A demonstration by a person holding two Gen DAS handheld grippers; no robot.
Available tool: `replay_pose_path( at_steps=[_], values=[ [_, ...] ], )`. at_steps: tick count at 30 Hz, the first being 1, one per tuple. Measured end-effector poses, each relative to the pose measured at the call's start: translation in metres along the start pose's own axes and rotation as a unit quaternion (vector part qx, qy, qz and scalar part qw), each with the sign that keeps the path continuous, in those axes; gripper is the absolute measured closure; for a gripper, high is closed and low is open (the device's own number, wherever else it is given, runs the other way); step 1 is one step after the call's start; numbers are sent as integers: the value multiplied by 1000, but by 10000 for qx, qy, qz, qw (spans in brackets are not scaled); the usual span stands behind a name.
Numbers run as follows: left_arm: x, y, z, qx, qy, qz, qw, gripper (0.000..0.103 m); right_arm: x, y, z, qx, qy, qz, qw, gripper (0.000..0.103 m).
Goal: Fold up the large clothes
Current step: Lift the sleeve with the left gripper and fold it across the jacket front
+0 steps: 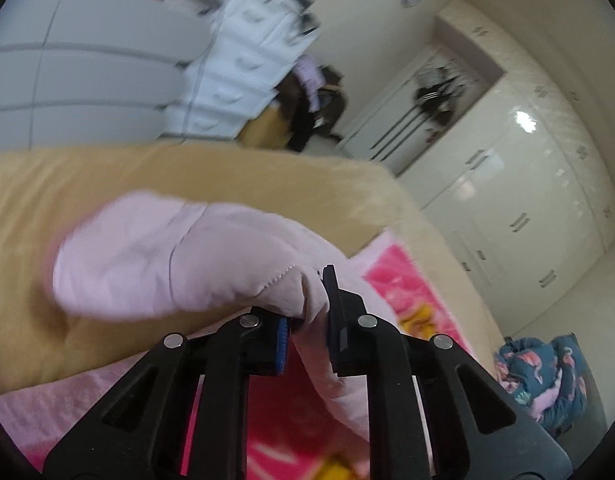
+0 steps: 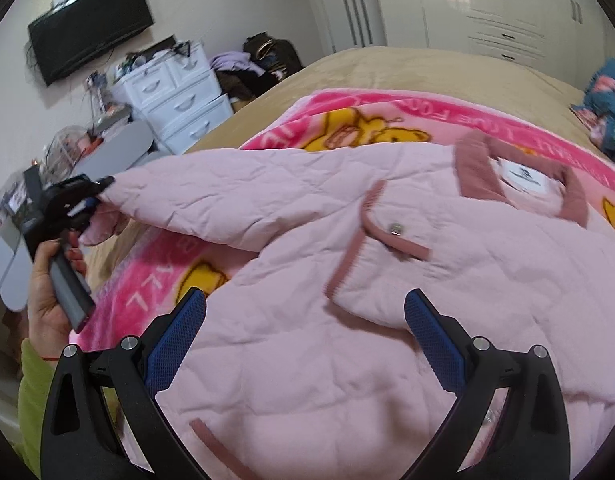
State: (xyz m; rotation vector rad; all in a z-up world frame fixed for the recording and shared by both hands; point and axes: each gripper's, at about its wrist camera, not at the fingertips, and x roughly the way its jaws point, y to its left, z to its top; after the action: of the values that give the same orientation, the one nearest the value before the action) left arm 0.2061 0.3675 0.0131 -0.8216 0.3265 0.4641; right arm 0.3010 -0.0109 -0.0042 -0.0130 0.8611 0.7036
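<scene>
Two fingers (image 1: 307, 312) pinch the quilted pink jacket (image 2: 307, 220) sleeve; right fingers (image 2: 423, 336) gape empty.

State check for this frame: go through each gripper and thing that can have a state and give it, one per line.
Left gripper: shut on the sleeve cuff.
Right gripper: open, above the jacket, holding nothing.
Jacket: spread front-up on the blanket, flap snap showing.
Sleeve: stretched out sideways, its end lifted.
Blanket: spread flat on the bed.
Drawers: shut.
</scene>
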Motion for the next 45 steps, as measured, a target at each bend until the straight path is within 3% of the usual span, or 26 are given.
replay_pose_path(
  at_steps=[7, 20, 28, 38, 40, 45],
  values=[
    [-40, -76, -5, 714, -427, -431, 9956, 96, -32, -39, -18, 478, -183, -90, 9986, 4],
    [-71, -163, -44, 1588, -468, -1185, 9791, 96, -90, -116, -63, 1544, -571, -379, 9856, 4],
    [-80, -200, -73, 2034, -312, -1501, 9670, 96, -119, -143, -85, 1792, -671, -610, 9796, 4],
    [-87, -223, -108, 2087, -246, -1943, 9582, 96, -150, -171, -105, 2116, -825, -847, 9702, 4],
    [-85, -232, -118, 2216, -216, -2005, 9541, 96, -155, -175, -107, 2143, -845, -870, 9692, 4],
    [-83, -258, -153, 2819, -91, -2205, 9337, 96, -165, -187, -114, 2228, -881, -968, 9660, 4]
  ],
)
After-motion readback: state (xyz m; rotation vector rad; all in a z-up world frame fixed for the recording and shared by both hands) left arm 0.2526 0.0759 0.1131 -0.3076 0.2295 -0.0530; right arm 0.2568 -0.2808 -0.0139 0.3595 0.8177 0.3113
